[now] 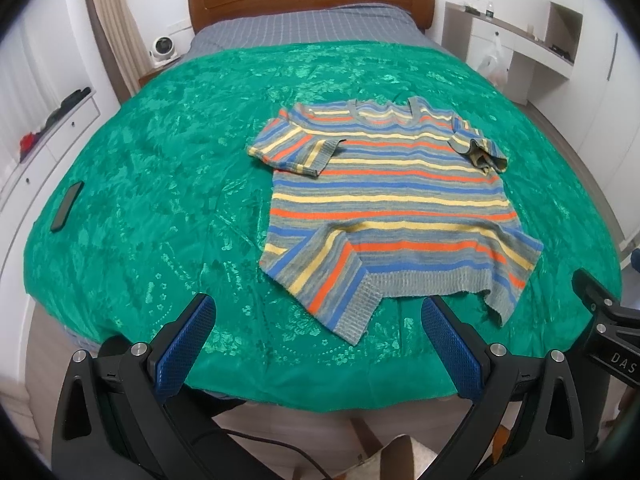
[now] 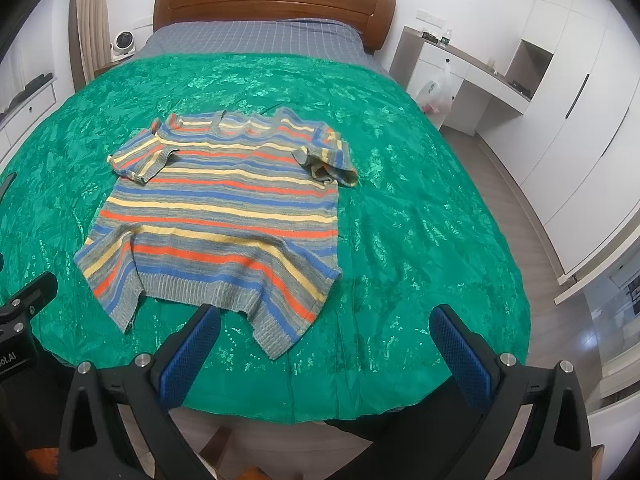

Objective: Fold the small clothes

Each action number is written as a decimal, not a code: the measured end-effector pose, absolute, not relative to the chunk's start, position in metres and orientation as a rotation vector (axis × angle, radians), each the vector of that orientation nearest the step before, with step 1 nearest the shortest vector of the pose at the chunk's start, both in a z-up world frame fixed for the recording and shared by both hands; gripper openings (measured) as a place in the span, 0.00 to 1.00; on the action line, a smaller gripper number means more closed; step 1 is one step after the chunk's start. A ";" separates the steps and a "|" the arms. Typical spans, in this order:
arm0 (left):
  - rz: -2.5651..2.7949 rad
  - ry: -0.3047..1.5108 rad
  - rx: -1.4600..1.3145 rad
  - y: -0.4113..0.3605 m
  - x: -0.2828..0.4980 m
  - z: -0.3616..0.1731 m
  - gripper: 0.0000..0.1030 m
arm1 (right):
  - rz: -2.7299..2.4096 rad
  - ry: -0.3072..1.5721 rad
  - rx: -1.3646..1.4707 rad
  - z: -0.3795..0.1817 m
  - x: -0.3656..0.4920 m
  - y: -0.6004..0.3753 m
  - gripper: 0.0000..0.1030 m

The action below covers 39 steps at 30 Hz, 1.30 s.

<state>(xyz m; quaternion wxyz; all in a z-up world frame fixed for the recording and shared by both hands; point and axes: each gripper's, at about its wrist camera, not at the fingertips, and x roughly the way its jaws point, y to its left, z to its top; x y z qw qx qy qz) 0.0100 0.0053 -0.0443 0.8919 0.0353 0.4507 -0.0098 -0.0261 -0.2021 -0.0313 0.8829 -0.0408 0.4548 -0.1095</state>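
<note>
Stripes of orange, blue, yellow and grey cross the small knitted top [image 1: 394,196], crumpled near the green bed cover's [image 1: 160,168] front edge; my left gripper [image 1: 318,338] and right gripper [image 2: 325,344] are both wide apart, holding nothing.

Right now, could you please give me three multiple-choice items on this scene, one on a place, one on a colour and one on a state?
1. Where does the striped sweater lie?
A. on the green bedspread
B. on the floor
C. on the white desk

2. What colour are the pads of the left gripper?
A. red
B. blue
C. yellow

3. How do the jaws of the right gripper stand?
A. shut on the sweater
B. shut on nothing
C. open, holding nothing

Key: 1 A, the sweater is spread flat on the bedspread; 2 B, both pads in the left wrist view are blue; 3 C, bedspread shows through the wide gap between its fingers.
</note>
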 end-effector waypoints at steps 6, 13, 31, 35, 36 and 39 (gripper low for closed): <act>-0.021 0.939 0.073 0.006 0.010 -0.044 1.00 | -0.223 0.953 -0.089 -0.031 -0.027 -0.201 1.00; -0.022 0.941 0.074 0.006 0.009 -0.044 1.00 | -0.221 0.960 -0.091 -0.032 -0.026 -0.199 1.00; 0.007 1.068 -0.092 0.077 0.032 -0.094 0.99 | -0.227 0.928 -0.010 -0.048 -0.025 -0.259 1.00; -0.106 1.147 -0.203 0.087 0.047 -0.135 0.99 | -0.089 0.980 0.191 -0.088 -0.018 -0.289 1.00; -0.126 1.163 -0.218 0.083 0.051 -0.144 0.99 | -0.047 1.003 0.252 -0.101 -0.014 -0.291 1.00; -0.181 1.232 -0.280 0.064 0.066 -0.179 0.88 | 0.073 1.047 0.402 -0.142 -0.002 -0.289 0.93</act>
